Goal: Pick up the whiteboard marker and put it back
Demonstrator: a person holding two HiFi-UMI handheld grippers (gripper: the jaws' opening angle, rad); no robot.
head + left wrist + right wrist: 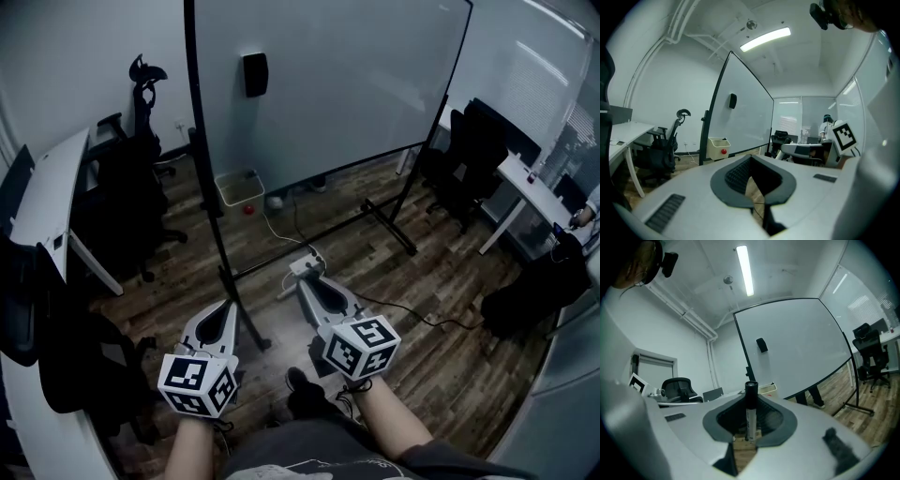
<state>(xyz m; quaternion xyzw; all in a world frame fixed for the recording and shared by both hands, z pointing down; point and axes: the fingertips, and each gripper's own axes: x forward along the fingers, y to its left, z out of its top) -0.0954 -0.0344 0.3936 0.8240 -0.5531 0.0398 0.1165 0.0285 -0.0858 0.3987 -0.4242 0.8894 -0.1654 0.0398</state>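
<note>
The whiteboard marker (750, 414) stands upright between the pads of my right gripper (747, 438), black cap on top and white barrel below; the gripper is shut on it. In the head view my right gripper (306, 272) points level toward the foot of the tall whiteboard (328, 84), still a stretch of floor away from it. A black eraser (254, 73) sticks high on the board. My left gripper (228, 309) is held beside the right one, near the board's left post. Its jaws (757, 197) stand a narrow slit apart with only floor showing between them.
The board's black stand and feet (389, 223) cross the wooden floor ahead. A white bin (239, 187) and a red ball (248, 209) sit under the board. Office chairs (127, 202) and a white desk (47, 197) stand left, more chairs (469, 155) right. A cable (412, 314) trails across the floor.
</note>
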